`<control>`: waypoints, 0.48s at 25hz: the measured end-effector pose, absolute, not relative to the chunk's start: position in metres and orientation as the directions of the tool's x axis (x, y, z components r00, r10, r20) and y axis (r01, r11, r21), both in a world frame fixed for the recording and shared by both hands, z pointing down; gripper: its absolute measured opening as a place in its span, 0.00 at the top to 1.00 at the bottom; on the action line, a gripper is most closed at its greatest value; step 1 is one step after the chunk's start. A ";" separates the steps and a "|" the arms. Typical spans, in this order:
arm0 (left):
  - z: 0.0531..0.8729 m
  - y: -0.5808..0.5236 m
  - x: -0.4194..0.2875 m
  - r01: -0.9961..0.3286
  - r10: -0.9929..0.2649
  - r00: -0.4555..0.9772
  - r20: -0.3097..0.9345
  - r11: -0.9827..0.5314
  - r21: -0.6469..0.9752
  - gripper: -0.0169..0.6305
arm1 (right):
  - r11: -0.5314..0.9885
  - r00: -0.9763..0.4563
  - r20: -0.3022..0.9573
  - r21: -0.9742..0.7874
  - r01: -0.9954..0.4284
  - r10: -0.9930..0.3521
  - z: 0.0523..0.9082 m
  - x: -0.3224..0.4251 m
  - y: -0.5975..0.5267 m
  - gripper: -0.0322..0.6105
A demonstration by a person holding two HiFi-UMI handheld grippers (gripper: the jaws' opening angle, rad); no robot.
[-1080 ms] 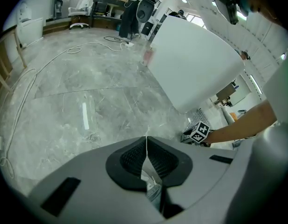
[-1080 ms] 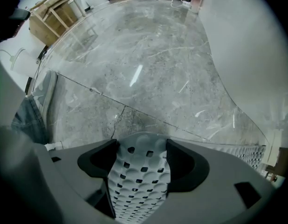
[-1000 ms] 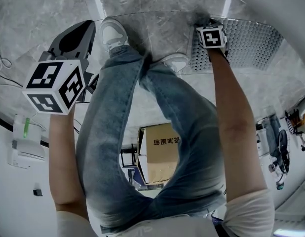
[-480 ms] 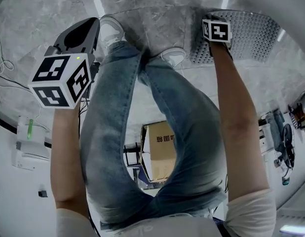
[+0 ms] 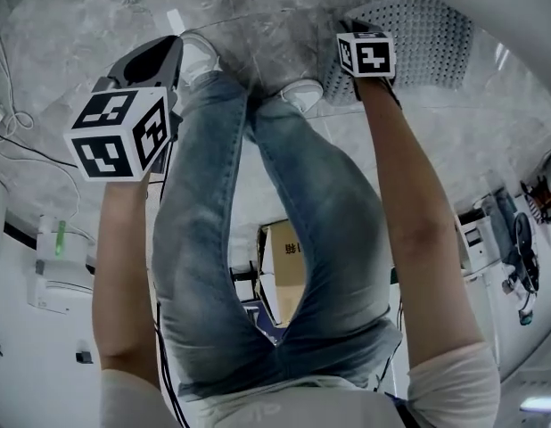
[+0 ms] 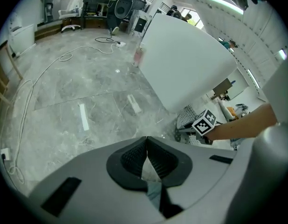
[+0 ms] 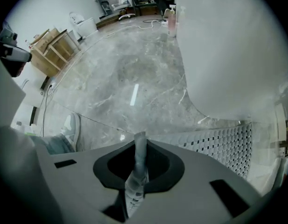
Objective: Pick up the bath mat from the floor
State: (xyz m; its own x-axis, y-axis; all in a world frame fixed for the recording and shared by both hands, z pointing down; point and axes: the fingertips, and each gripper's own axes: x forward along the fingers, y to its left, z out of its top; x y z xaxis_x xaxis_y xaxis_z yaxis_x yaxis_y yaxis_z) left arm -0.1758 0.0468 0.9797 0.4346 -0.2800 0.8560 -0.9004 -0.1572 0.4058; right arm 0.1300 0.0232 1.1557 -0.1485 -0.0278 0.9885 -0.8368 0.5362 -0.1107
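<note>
In the head view, the person is bent far over with legs in blue jeans (image 5: 258,239). The right gripper (image 5: 357,29) reaches down to the near corner of the see-through grey bath mat with many small holes (image 5: 436,38). The mat lies on the grey marble floor (image 5: 70,25), on the right, past the white shoes (image 5: 200,56). I think this gripper points straight down so it can nip the thin edge and peel it up. The left gripper (image 5: 155,56) hangs off to the left, well apart from the mat, so it looks like it has no job right now. This view does not show the jaws of either gripper.

The left gripper view does show them. Its jaws are pressed together, and I can see nothing caught between them. Far off on the right are the other gripper's marker cube (image 6: 204,121) and a bit of mat (image 6: 186,118) beside a big white rounded wall (image 6: 181,64).

The right gripper view shows the grab best. The jaws have just been closing, and now they pinch a thin fold of the mat's edge, which sticks up between them. The rest of the mat (image 7: 214,141) spreads away to the right, close under the gripper. It looks like most of it is not yet off the floor.
</note>
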 end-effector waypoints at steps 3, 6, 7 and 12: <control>0.964 0.047 -0.175 -0.899 -0.277 0.436 0.856 -0.170 0.403 0.95 | 0.547 -0.184 0.982 -0.130 -0.827 -0.046 1.131 0.110 0.023 0.86; 0.950 0.049 -0.175 -0.898 -0.263 0.437 0.860 -0.189 0.398 0.95 | 0.519 -0.210 0.975 -0.147 -0.842 -0.066 1.109 0.100 0.020 0.86; 0.945 0.050 -0.174 -0.897 -0.259 0.437 0.862 -0.195 0.396 0.95 | 0.513 -0.217 0.974 -0.152 -0.845 -0.068 1.101 0.098 0.021 0.86; 0.913 0.053 -0.170 -0.894 -0.265 0.438 0.859 -0.226 0.386 0.95 | 0.508 -0.273 0.958 -0.193 -0.839 -0.087 1.052 0.086 0.021 0.86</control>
